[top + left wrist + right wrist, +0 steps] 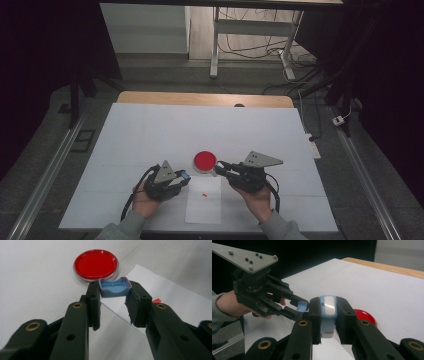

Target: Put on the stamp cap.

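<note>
A red round dish [205,161] sits on the white table, just beyond both grippers. My left gripper [185,176] is shut on a small blue cap [115,287], hollow side up, with the dish [95,263] right behind it. My right gripper [220,167] is shut on a light blue block with a white face [328,311], held upright between the jaws [328,302]. In the right gripper view the left gripper [299,307] holds the cap [302,306] a short way from the block, not touching it. The dish [365,317] shows behind the right jaw.
A white paper sheet [204,202] with a tiny red label [204,194] lies near the table's front edge, between the hands. The wooden table edge [205,98] runs along the back. A power strip [314,147] and cables lie off the right side.
</note>
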{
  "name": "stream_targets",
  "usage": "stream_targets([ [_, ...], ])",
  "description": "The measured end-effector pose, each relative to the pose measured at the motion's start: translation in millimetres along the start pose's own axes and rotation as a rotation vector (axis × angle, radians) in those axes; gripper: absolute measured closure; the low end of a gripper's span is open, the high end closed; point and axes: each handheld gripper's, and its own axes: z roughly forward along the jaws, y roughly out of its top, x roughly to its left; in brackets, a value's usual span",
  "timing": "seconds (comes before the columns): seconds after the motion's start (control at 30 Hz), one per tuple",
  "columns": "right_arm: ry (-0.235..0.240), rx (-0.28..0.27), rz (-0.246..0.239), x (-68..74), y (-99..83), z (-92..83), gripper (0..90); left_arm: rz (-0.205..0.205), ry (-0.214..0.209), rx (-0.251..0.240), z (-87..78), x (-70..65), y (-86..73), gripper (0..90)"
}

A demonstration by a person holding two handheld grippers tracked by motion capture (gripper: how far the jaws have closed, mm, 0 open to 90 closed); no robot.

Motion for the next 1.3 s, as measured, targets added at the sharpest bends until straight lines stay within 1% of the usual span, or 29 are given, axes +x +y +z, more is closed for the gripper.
stream_targets([
  [0.3, -0.003, -0.007, -0.002, 0.6, 0.5, -0.7, 74.9, 0.019, -0.01, 0.003, 8.6, -5.9, 6.4, 65.2],
  [0.77, 0.007, -0.013, -0.006, 4.1, 2.0, 0.4, 74.9, 0.041, -0.028, -0.003, 23.6, -15.5, 18.3, 65.2],
  [1.1, 0.01, -0.013, -0.007, 6.5, 1.6, 2.6, 74.9, 0.05, -0.038, -0.004, 33.6, -22.2, 24.0, 65.2],
  [1.3, 0.002, -0.006, -0.002, 7.5, 0.6, 5.0, 75.0, 0.059, -0.04, -0.008, 38.0, -26.1, 26.8, 65.2],
])
